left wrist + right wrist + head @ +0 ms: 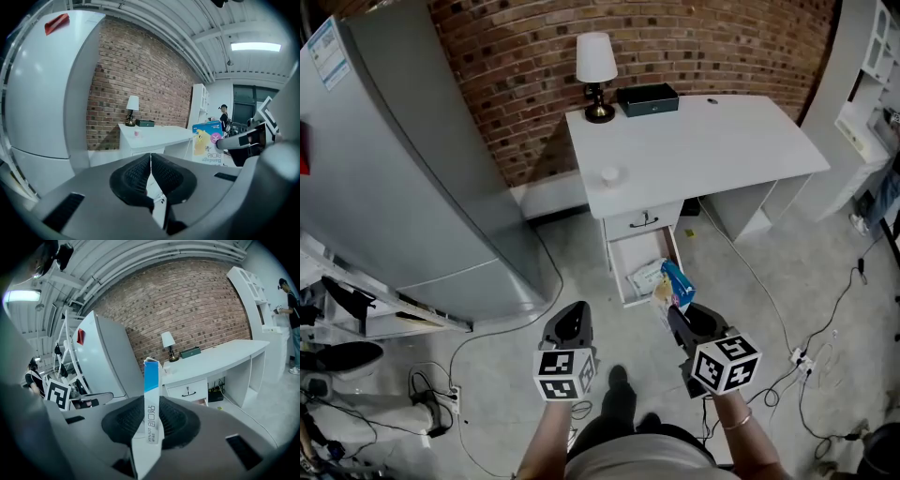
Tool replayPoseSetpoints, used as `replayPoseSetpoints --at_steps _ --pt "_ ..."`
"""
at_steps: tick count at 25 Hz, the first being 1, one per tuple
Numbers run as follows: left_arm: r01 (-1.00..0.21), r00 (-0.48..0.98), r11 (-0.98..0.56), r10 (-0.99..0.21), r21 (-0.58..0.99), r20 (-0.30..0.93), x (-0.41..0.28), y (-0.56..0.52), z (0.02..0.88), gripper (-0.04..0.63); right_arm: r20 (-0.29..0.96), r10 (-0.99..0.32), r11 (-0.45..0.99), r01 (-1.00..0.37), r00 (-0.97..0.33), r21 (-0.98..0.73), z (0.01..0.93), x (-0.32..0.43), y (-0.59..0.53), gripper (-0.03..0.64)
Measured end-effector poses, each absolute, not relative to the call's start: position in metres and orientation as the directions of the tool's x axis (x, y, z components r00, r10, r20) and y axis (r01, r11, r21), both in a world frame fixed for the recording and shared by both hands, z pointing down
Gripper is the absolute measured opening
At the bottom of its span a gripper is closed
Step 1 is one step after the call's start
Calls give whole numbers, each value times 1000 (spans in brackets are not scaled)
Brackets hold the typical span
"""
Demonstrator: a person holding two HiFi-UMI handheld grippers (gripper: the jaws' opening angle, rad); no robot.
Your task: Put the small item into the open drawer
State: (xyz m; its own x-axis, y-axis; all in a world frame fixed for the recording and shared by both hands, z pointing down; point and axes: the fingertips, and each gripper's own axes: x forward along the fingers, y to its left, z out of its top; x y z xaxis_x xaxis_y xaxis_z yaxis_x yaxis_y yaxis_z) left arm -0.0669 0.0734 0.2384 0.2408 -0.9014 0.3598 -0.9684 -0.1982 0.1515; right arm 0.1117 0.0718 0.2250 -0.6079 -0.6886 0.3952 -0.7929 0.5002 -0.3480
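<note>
My right gripper is shut on a small blue and white bandage box, which stands upright between the pads; the same box shows at the right of the left gripper view. It hangs just in front of the open drawer of the white desk; the drawer holds a pale packet. My left gripper is shut with nothing in it, to the left of the right one, over the floor.
A tall grey fridge stands left of the desk. On the desk are a lamp, a dark box and a small white cup. Cables lie on the floor at right. A white shelf unit stands at far right.
</note>
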Motion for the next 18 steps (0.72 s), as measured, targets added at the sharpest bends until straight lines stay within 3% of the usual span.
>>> replayPoseSetpoints --at_steps 18 --pt "-945 305 -223 -864 240 401 -115 -6 286 28 524 -660 413 -843 -538 -346 270 64 -8 100"
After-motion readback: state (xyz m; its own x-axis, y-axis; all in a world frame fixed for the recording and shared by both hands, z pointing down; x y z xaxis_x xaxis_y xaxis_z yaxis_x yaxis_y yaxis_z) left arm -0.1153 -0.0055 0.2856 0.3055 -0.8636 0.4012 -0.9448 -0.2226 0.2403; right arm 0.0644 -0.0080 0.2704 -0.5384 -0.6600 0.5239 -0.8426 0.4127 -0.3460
